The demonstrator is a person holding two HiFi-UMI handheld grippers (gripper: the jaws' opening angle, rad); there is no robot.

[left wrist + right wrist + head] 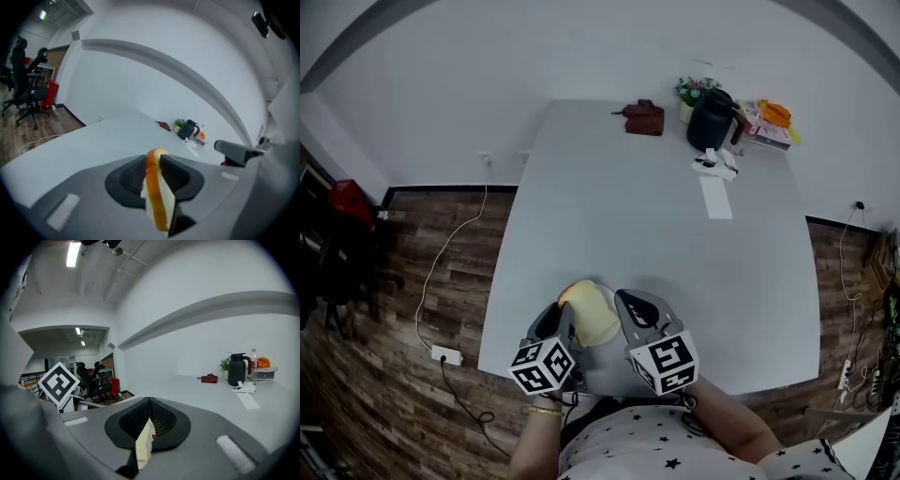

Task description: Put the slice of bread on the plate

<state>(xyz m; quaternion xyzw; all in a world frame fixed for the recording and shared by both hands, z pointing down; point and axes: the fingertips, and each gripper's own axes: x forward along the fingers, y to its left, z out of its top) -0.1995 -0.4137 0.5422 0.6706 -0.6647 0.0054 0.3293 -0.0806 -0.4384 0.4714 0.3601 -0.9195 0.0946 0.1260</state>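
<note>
A slice of bread (592,317) with an orange-brown crust is held over the near edge of the white table (656,244), between my two grippers. The left gripper (567,311) is shut on it. In the left gripper view the slice of bread (157,194) stands on edge between the dark pads (133,176). The right gripper (624,306) is also shut. In its own view the right gripper (149,416) pinches a thin pale wedge (144,446) with a red speck, apparently the slice's other edge. No plate is in any view.
At the table's far end stand a black kettle (710,120), a small plant (692,92), a dark red object (644,119), orange items (776,114) and a white paper strip (716,198). A power strip (447,355) with its cable lies on the wooden floor at left.
</note>
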